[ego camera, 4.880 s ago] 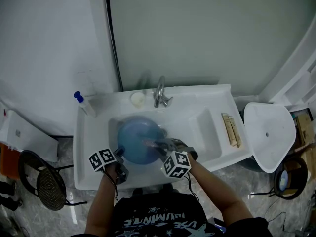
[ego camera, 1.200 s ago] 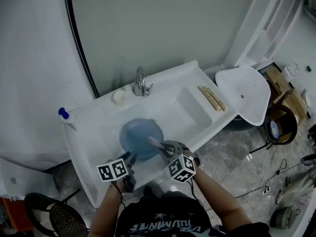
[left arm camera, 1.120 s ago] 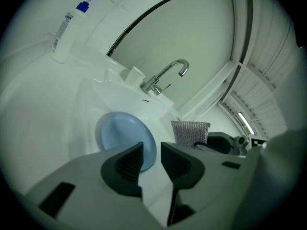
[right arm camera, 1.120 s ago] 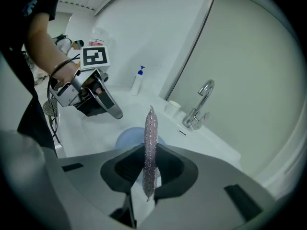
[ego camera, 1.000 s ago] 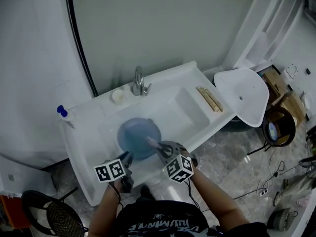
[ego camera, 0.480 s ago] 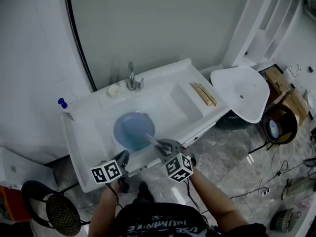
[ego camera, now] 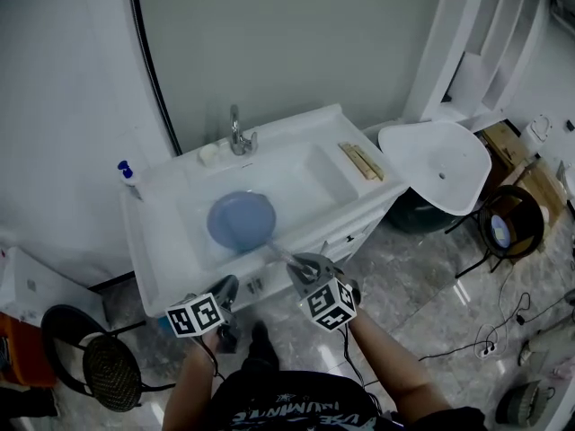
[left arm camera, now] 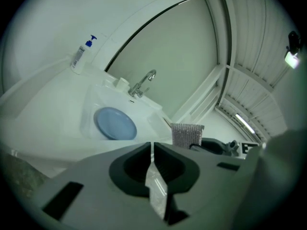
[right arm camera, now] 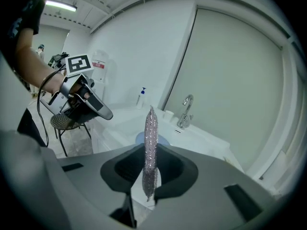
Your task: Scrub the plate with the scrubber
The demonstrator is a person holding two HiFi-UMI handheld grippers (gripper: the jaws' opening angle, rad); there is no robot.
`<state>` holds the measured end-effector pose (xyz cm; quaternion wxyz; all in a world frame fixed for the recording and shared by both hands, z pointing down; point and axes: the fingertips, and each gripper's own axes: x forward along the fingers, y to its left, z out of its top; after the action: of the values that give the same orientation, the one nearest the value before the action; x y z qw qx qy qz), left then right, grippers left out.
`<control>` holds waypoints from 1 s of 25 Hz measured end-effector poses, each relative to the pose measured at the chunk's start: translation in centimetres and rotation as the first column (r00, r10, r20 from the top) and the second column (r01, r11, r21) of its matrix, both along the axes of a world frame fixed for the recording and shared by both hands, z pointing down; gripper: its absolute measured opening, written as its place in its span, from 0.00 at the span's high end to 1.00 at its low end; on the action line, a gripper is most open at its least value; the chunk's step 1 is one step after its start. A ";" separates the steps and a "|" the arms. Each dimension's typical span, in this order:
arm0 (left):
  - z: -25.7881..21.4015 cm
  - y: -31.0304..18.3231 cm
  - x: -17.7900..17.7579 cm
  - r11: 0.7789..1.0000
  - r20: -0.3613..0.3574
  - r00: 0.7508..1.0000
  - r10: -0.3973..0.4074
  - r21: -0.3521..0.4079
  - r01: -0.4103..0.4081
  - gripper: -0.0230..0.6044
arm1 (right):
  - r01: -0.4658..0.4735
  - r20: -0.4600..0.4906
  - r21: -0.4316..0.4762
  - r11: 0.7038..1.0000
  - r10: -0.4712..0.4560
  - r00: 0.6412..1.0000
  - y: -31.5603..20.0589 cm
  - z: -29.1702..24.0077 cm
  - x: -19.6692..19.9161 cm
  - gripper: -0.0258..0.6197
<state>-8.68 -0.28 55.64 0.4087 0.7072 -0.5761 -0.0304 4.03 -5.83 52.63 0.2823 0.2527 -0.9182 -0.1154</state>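
Blue plate (ego camera: 241, 220) lies flat in the sink (ego camera: 148, 232), towards its left end. Our right gripper (right arm camera: 149, 162) pinches the silvery mesh scrubber (right arm camera: 151, 133). Our left gripper (left arm camera: 152, 150) has its jaws together, empty. Both hang off the sink's front edge, so we judge no scrubbing is under way; the next move calls for reaching the scrubber onto the plate.

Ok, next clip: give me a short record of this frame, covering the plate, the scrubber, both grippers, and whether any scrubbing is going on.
plate: blue plate, lying in the sink basin
scrubber: silvery mesh scrubber, clamped edge-on in the right gripper
left gripper: jaws together, nothing between them
contact: neither gripper touches the plate; both are in front of the sink, over the floor
scrubbing: not under way
nearby: tap, blue-capped bottle
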 end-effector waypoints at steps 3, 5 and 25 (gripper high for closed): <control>-0.3 2.8 1.5 1.000 0.014 1.000 -0.005 0.006 0.005 0.91 | 0.007 0.012 -0.018 1.000 -0.007 1.000 2.6 0.1 1.4 0.84; -0.3 4.7 2.2 1.000 0.035 0.999 -0.015 0.011 0.015 0.91 | 0.012 0.019 -0.027 1.000 -0.011 1.000 4.2 0.3 2.2 0.84; -1.0 16.1 3.7 0.989 0.336 0.937 -0.099 0.139 0.055 0.91 | 0.044 0.075 -0.131 0.990 -0.035 0.997 15.1 2.8 3.9 0.84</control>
<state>-4.94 15.79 54.64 0.2549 0.7033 -0.6624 0.0401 7.96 9.28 55.43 0.2628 0.2191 -0.9383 -0.0504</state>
